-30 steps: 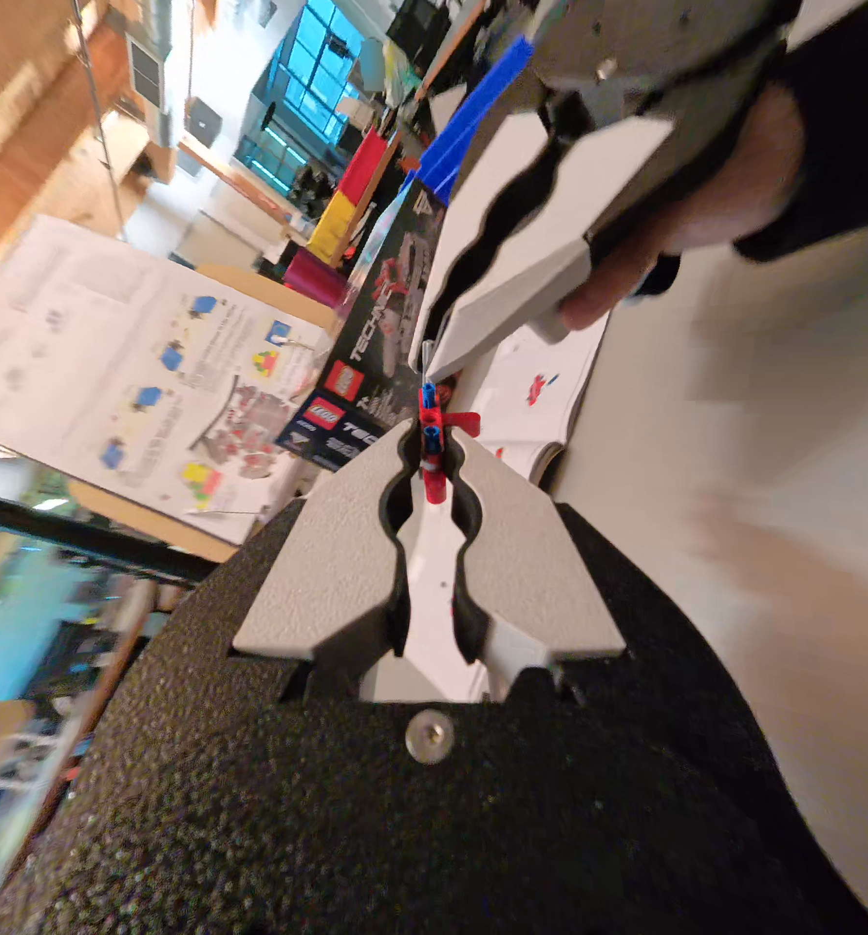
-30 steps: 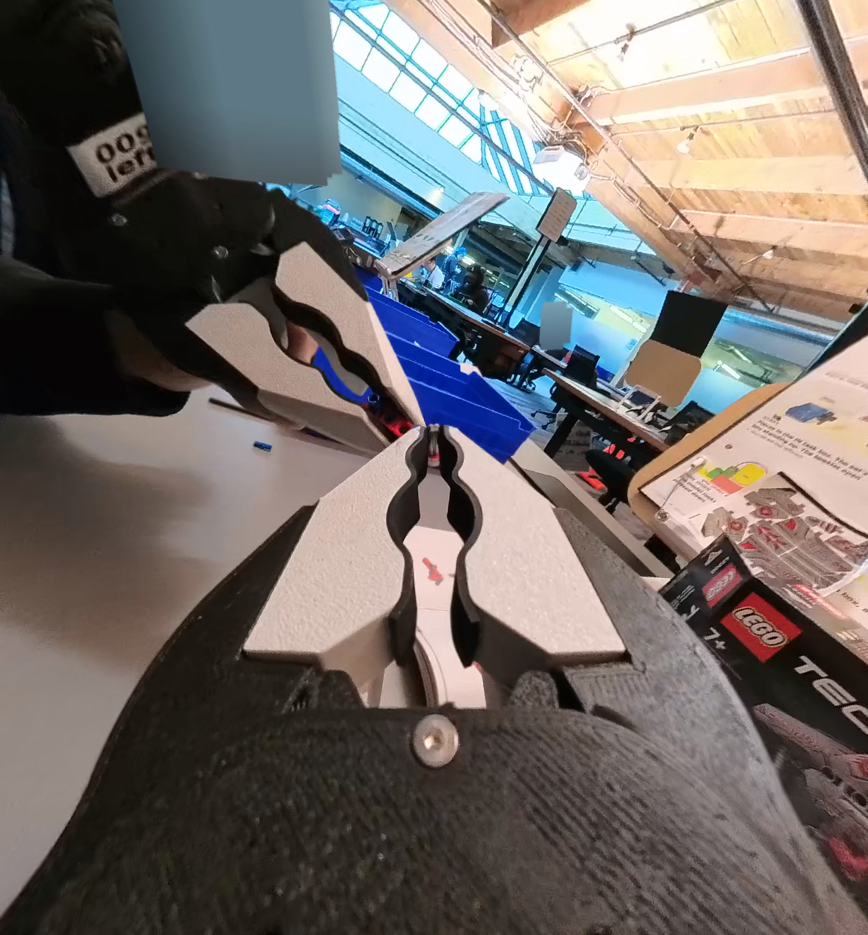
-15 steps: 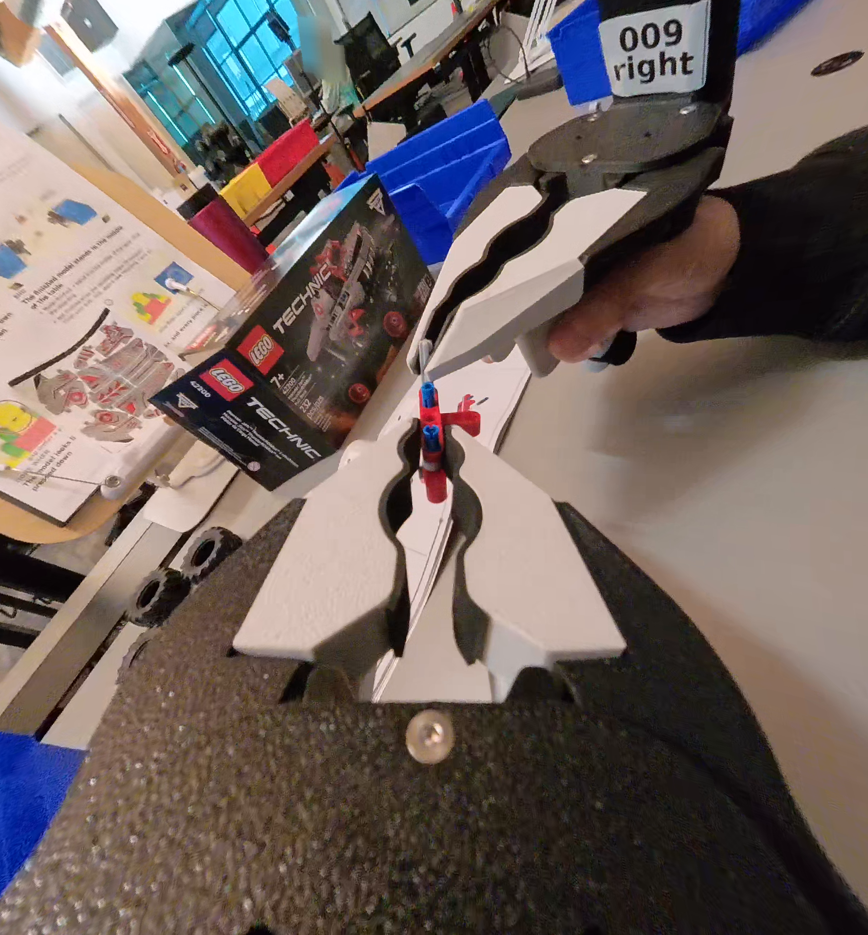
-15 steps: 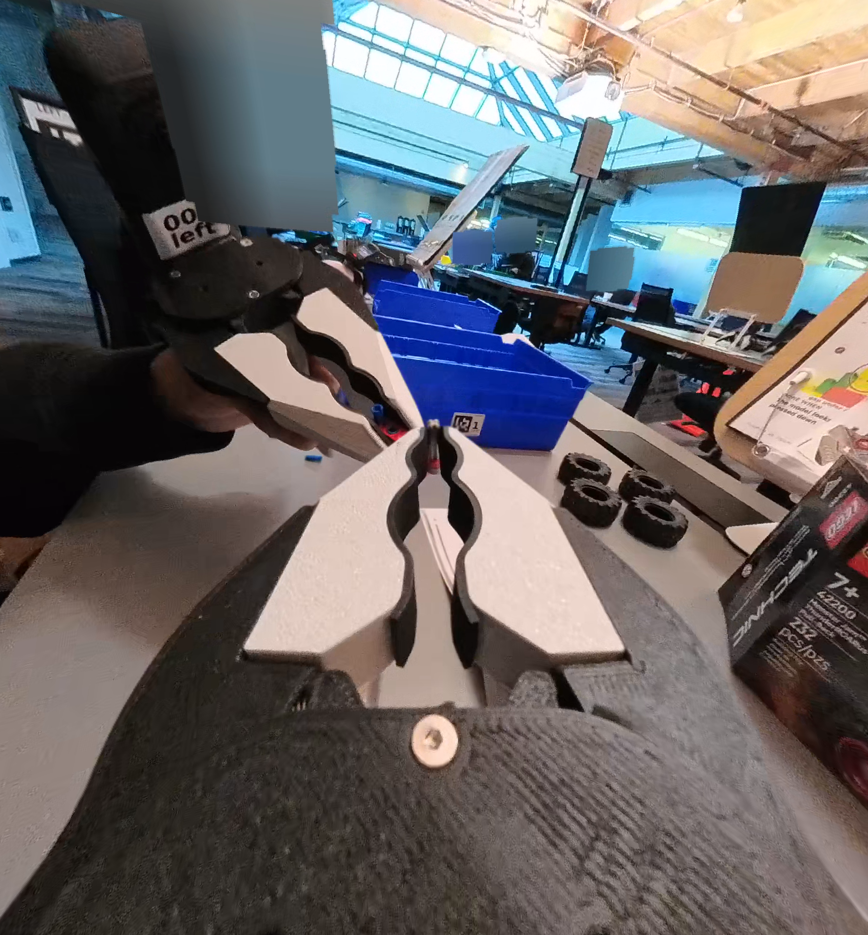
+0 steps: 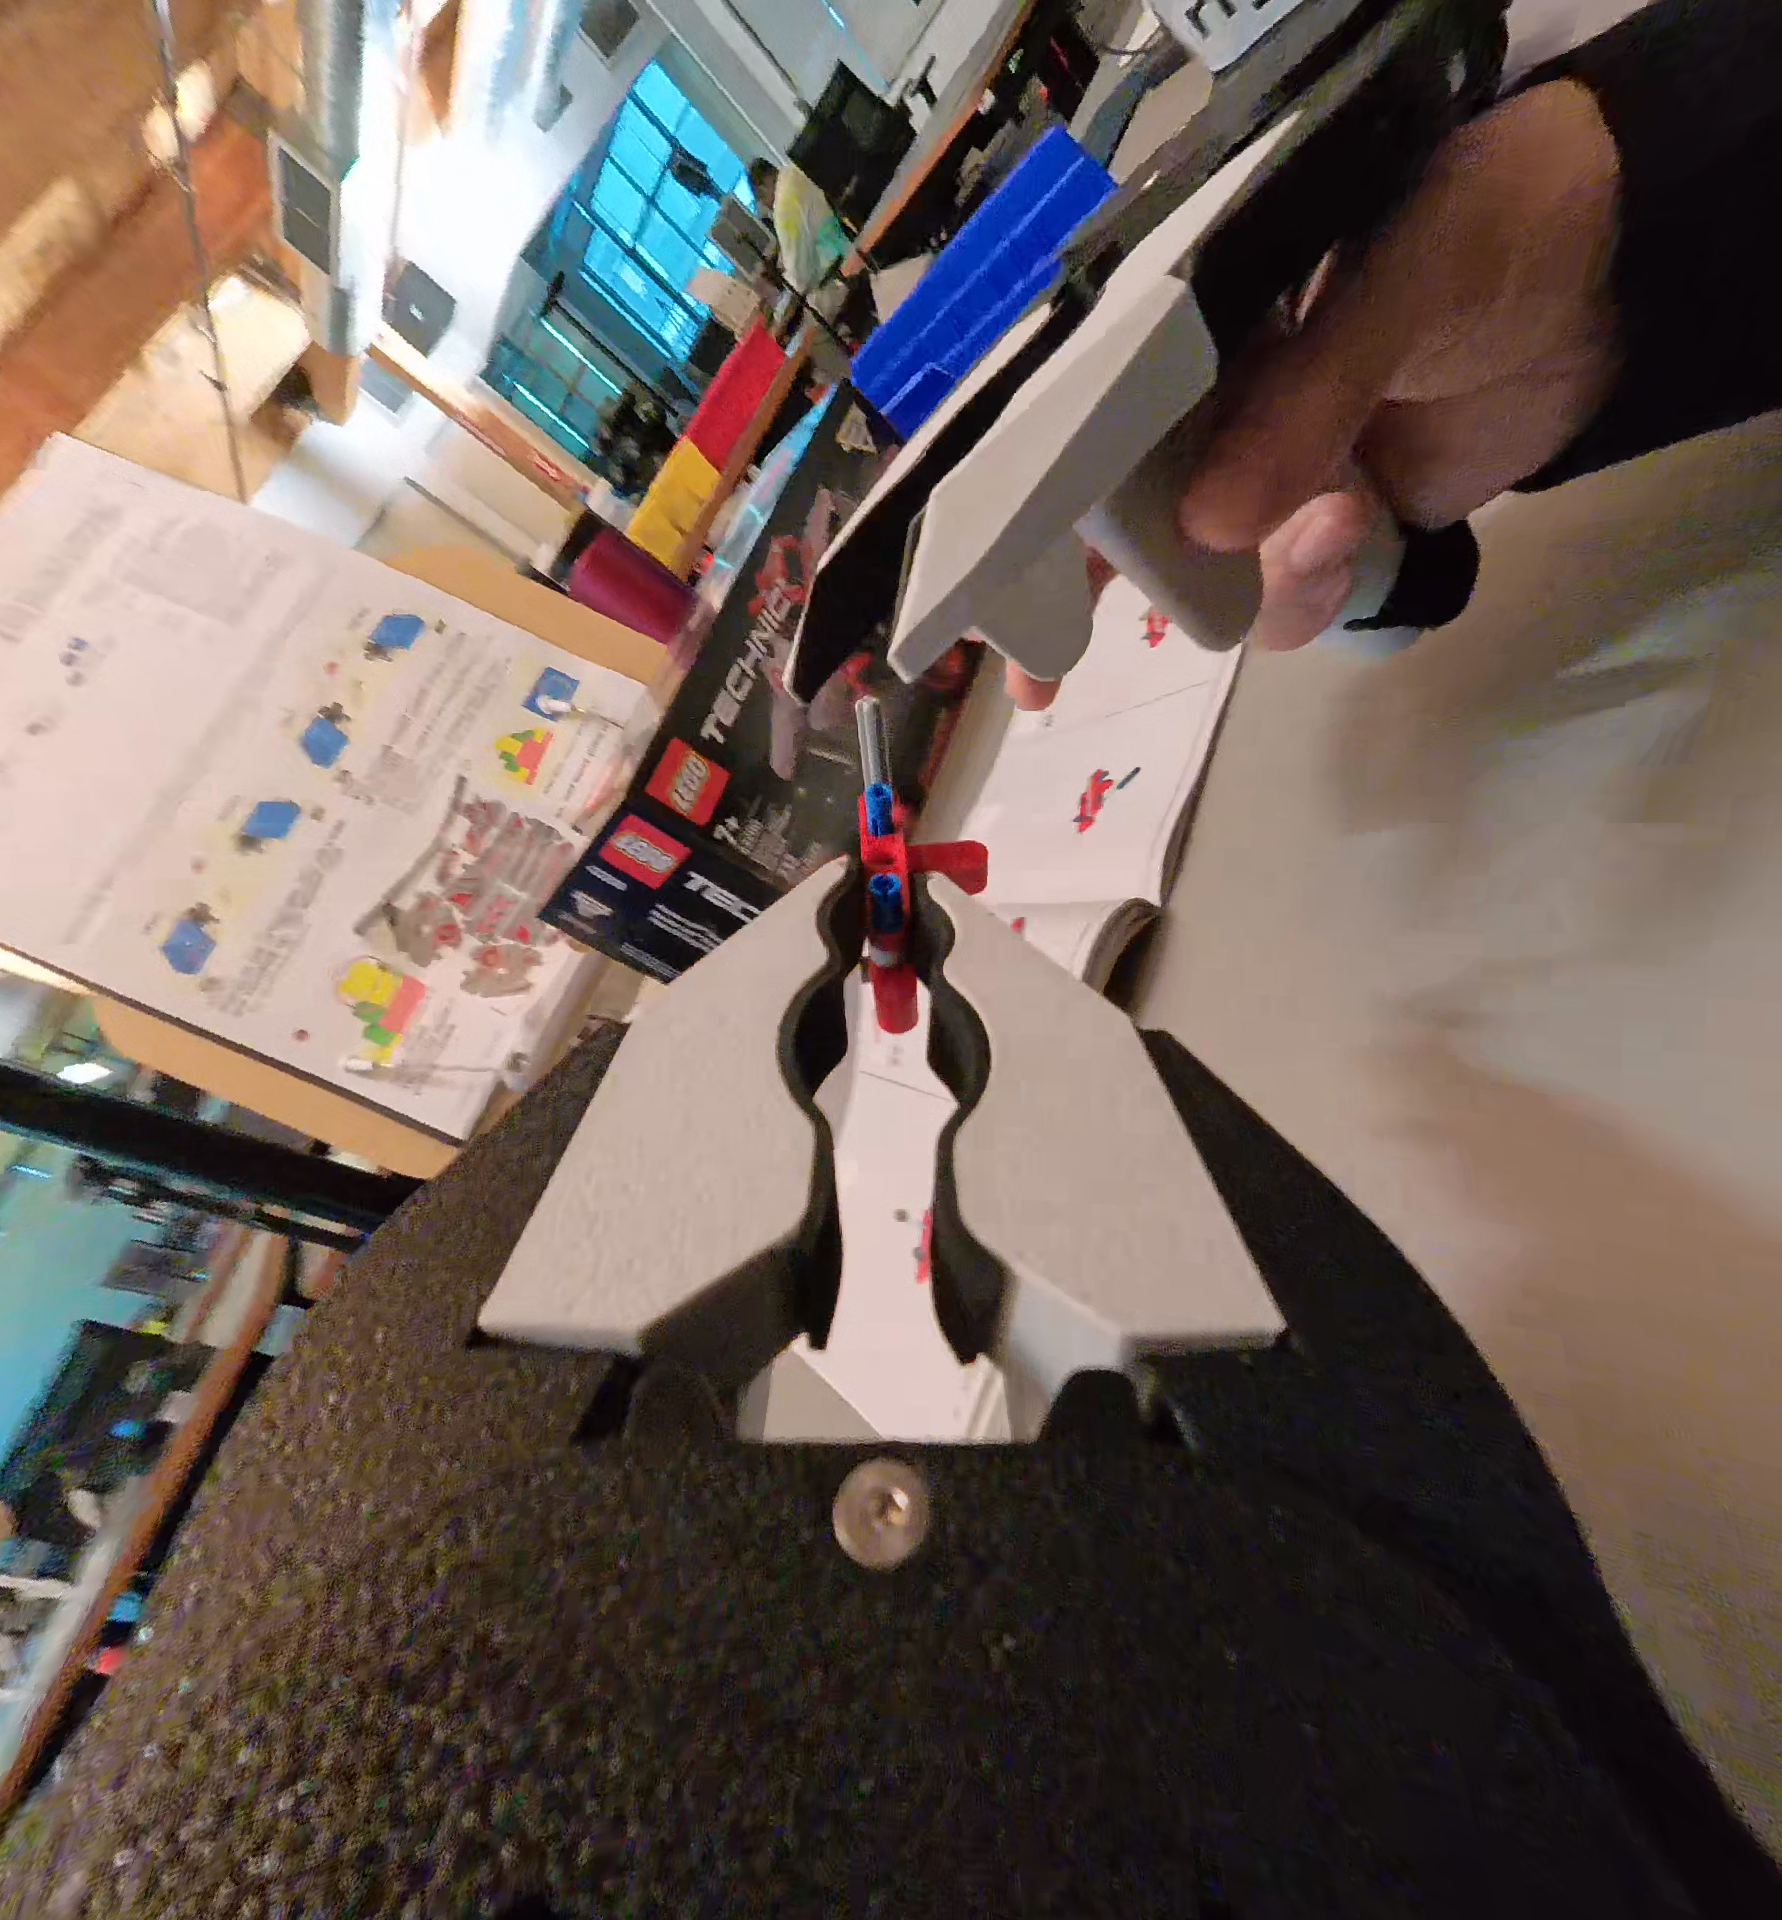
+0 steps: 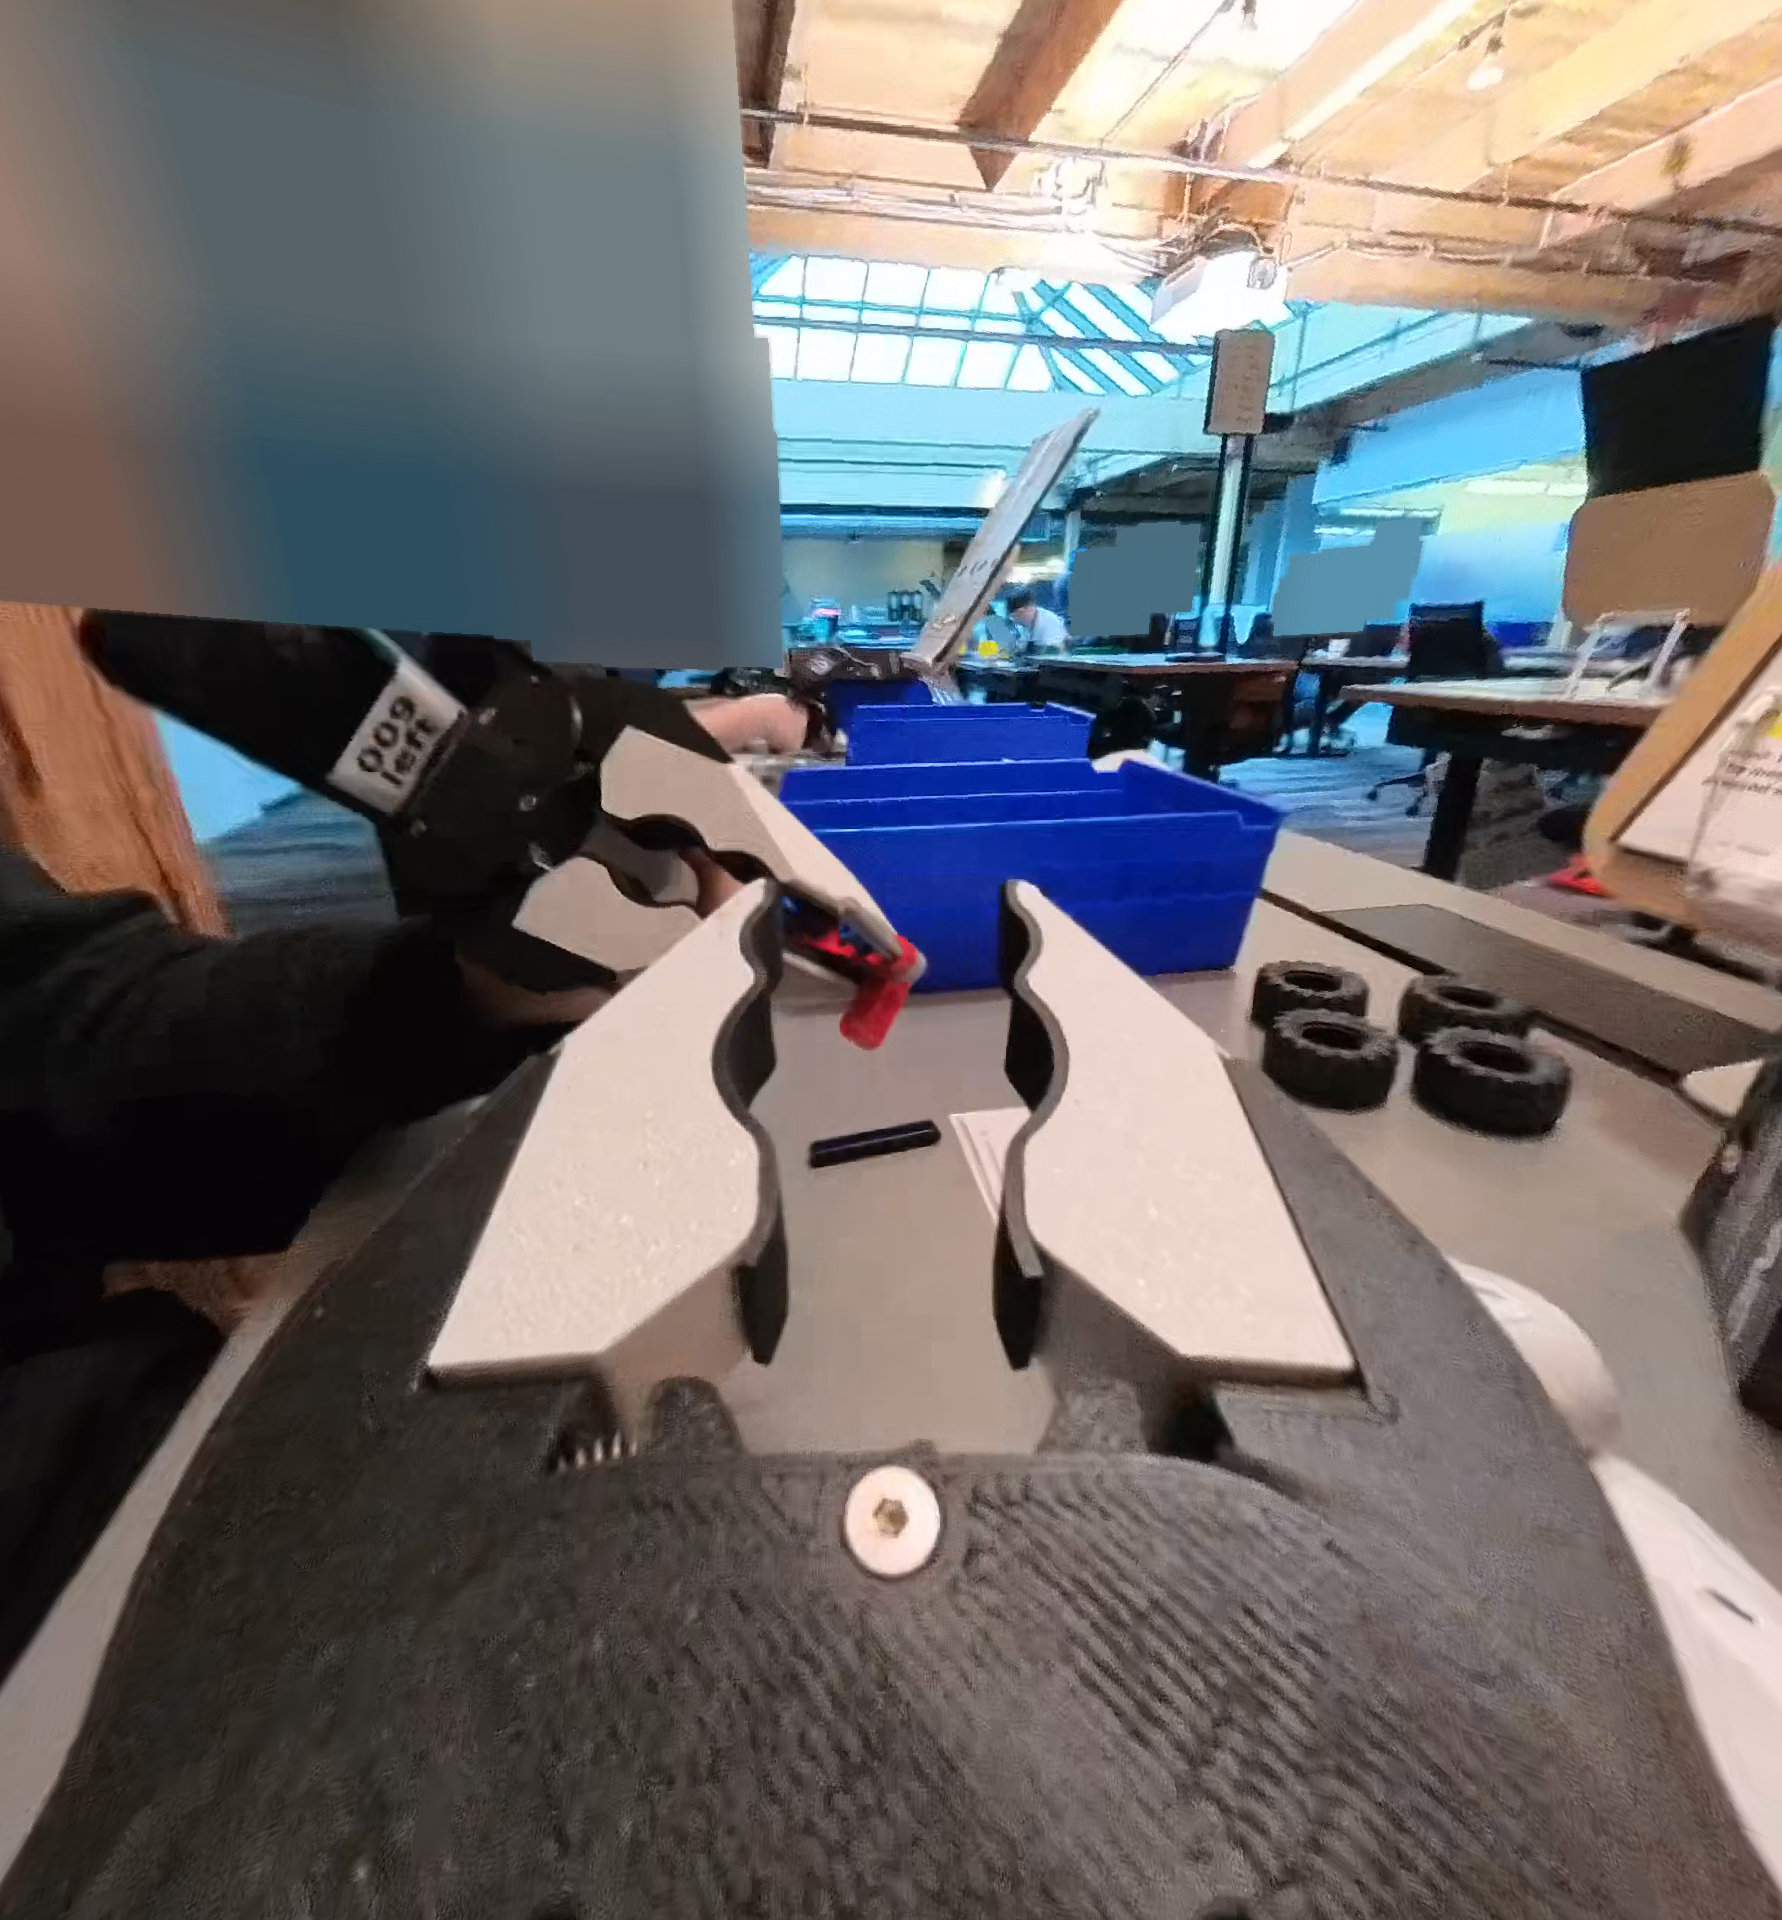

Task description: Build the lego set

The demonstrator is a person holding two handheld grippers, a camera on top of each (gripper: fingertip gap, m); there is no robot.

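Note:
My left gripper (image 5: 887, 896) is shut on a small red lego assembly (image 5: 889, 935) with blue pins. A thin grey axle (image 5: 869, 740) sticks out of the assembly's far end. My right gripper (image 6: 887, 894) is open and empty. In the left wrist view the right gripper (image 5: 854, 675) hangs just beyond the axle tip, apart from it. In the right wrist view the left gripper (image 6: 892, 961) comes in from the left, with the red assembly (image 6: 871, 1013) at its tip, between and beyond my right fingers. A small black lego piece (image 6: 873, 1143) lies on the table (image 6: 1552, 1174) under the right gripper.
Several black tyres (image 6: 1406, 1049) lie at the right. Blue bins (image 6: 1022, 873) stand behind them. The lego box (image 5: 721, 790), an open instruction booklet (image 5: 1084, 790) and a propped poster board (image 5: 243, 727) are beyond the grippers. A person's arms hold both grippers. Left and right tips are no more than a few centimetres apart.
My right gripper has opened, let go of the grey axle and pulled back a little. The axle stays in the red assembly in the left gripper. Both views have tilted.

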